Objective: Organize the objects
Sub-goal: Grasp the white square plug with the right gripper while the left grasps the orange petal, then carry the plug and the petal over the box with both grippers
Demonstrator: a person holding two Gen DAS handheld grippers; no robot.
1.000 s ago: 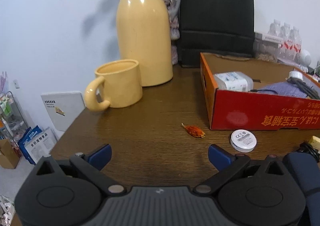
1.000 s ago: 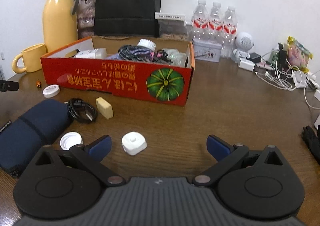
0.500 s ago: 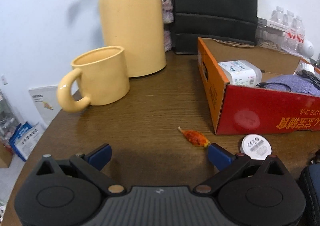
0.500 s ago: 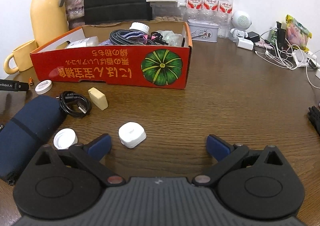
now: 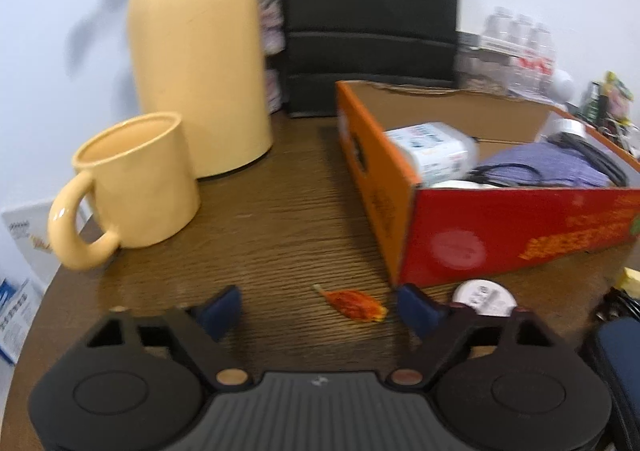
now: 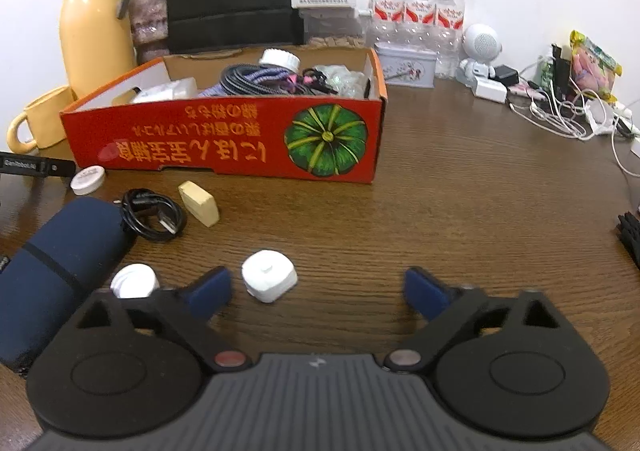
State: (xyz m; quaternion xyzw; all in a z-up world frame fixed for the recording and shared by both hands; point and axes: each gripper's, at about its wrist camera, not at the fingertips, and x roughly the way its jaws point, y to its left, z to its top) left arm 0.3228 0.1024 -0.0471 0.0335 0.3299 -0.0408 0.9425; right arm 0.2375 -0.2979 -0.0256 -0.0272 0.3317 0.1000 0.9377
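Mug (image 5: 136, 183): sits far left on the table (image 5: 280, 227), next to the tall yellow jug (image 5: 200, 51).

Left gripper (image 5: 320, 309): low over the table. Its jaws have just been closing, but they are still spread. The blue pads touch nothing.

Orange bit (image 5: 354, 303): a small scrap lying flat on the wood. A second ago it lay far ahead of the left gripper. Now it lies between the two pads, nearer the right one.

What that means: the left gripper has come forward to the scrap, so I think a pinch comes next.

Box (image 6: 224, 143): red and open, in the middle at the far side. It already has cables and bottles in it. Loose things likely go in here.

Round tin (image 6: 88, 179): white, near the box's left corner.

Pouch (image 6: 60, 259): dark blue, near left.

Cable (image 6: 154, 213): black coil touching the pouch.

Yellow block (image 6: 199, 203): just right of the cable.

White cap (image 6: 134, 281): near, by the right gripper's left pad.

White plug (image 6: 269, 275): inside the gap, close to the left pad, not touched.

Right gripper (image 6: 318, 287): jaws just closing a bit, still spread, holding nothing.
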